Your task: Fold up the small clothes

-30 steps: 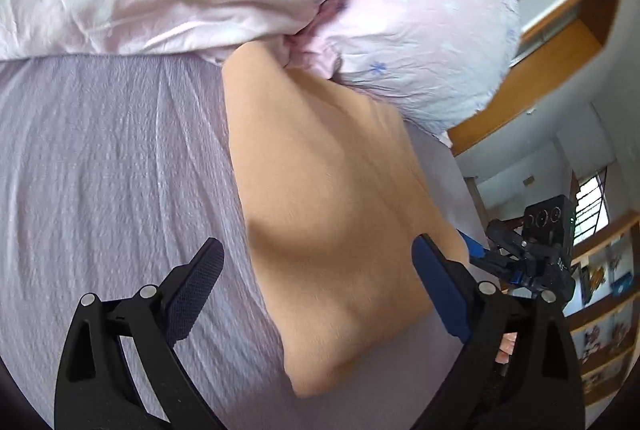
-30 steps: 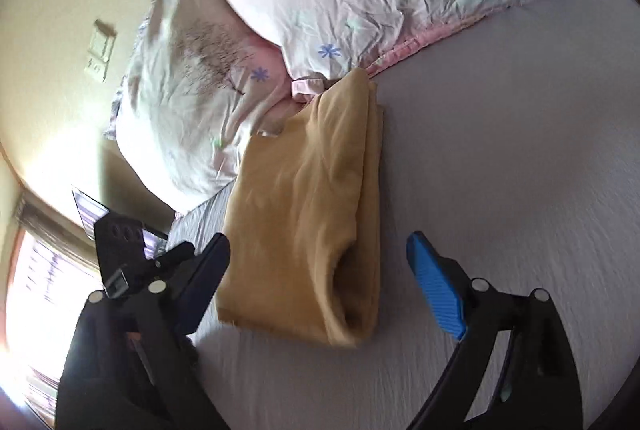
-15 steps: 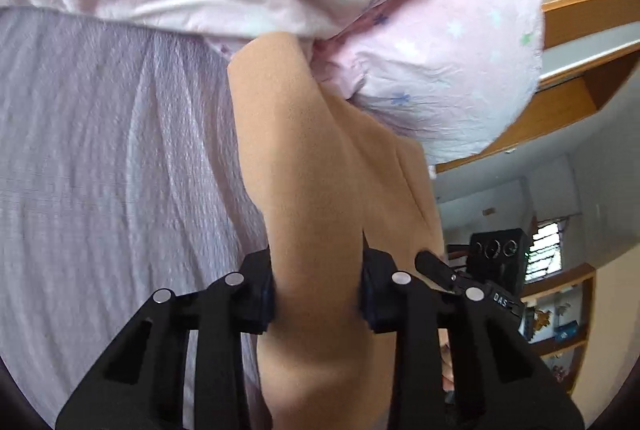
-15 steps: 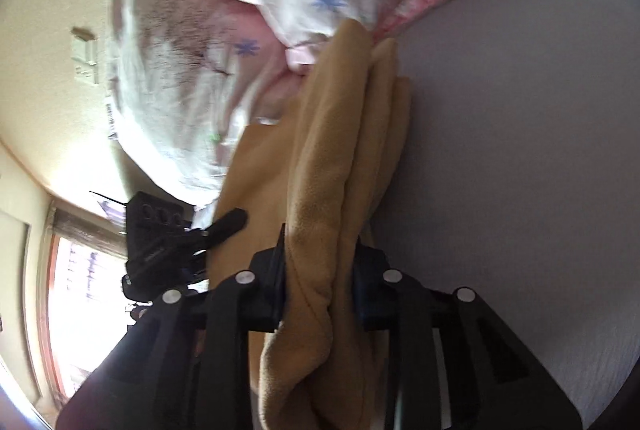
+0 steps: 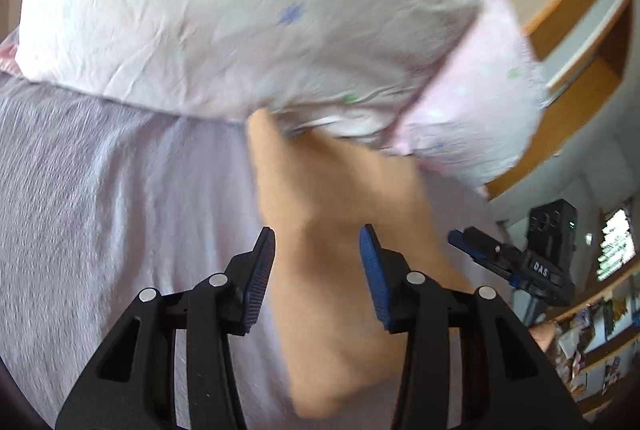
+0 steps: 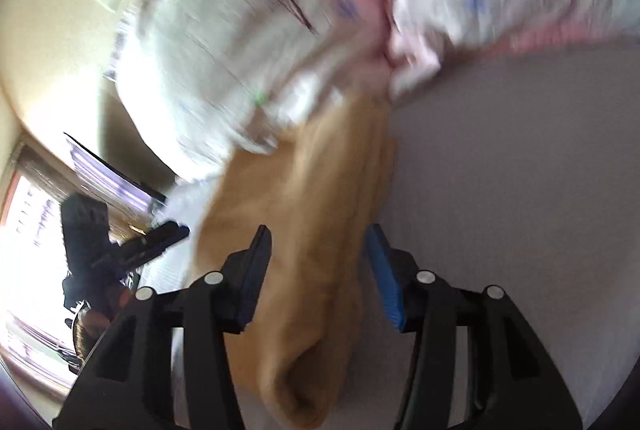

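Note:
A folded tan garment [image 5: 336,270] lies on the lavender bed sheet [image 5: 120,210], its far end tucked against the pillows. My left gripper [image 5: 318,280] is partly open, its jaws either side of the garment's near part, not pressing it. In the right wrist view the garment [image 6: 316,250] shows its thick folded edge, and my right gripper [image 6: 320,272] is likewise partly open astride it. Each gripper appears in the other's view: the right gripper [image 5: 520,262] and the left gripper [image 6: 120,246]. The right wrist view is motion-blurred.
Two pink floral pillows [image 5: 240,14] lie at the head of the bed, over the garment's far end. A wooden headboard [image 5: 580,90] and shelves [image 5: 600,330] are at the right. A bright window [image 6: 24,270] and a beige wall [image 6: 60,10] are at the left.
Both grippers were open a second ago, shut on the garment half a second ago and slid it toward the pillows. Now both jaws have opened off it.

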A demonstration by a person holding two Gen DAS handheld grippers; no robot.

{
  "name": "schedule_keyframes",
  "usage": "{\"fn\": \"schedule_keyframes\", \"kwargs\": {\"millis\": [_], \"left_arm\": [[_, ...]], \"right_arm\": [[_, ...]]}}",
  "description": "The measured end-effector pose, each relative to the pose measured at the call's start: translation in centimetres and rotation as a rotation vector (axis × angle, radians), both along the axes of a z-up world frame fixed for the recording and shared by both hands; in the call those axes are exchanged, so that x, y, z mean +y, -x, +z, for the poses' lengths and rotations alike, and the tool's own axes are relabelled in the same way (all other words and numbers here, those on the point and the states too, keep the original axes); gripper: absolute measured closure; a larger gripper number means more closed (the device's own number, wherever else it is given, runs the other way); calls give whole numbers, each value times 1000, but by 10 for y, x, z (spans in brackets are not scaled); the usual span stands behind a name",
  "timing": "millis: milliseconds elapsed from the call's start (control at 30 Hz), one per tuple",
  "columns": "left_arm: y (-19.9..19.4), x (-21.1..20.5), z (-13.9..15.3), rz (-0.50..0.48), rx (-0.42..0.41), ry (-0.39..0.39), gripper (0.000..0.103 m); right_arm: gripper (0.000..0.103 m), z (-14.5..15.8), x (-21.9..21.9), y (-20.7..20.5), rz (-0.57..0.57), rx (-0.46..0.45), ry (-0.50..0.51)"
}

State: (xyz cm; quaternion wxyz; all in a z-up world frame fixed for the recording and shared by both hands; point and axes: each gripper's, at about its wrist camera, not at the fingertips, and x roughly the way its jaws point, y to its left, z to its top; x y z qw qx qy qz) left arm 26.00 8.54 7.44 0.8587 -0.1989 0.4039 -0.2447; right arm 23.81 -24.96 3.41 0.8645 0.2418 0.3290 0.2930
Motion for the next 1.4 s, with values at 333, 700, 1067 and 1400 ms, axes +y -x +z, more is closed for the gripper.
{"fn": "schedule_keyframes", "kwargs": {"millis": [333, 700, 1067, 1400], "left_arm": [[41, -70, -38, -121, 52, -107, 41], [136, -35, -40, 93, -23, -492, 1], [133, -46, -71, 117, 2, -610, 1], [135, -44, -68, 104, -6, -606, 1]], "right_arm": [[32, -32, 41, 34, 69, 119, 71], [2, -57, 71, 127, -217, 25, 499], [2, -85, 96, 124, -279, 42, 695], [2, -86, 96, 128, -278, 9, 693]]}}
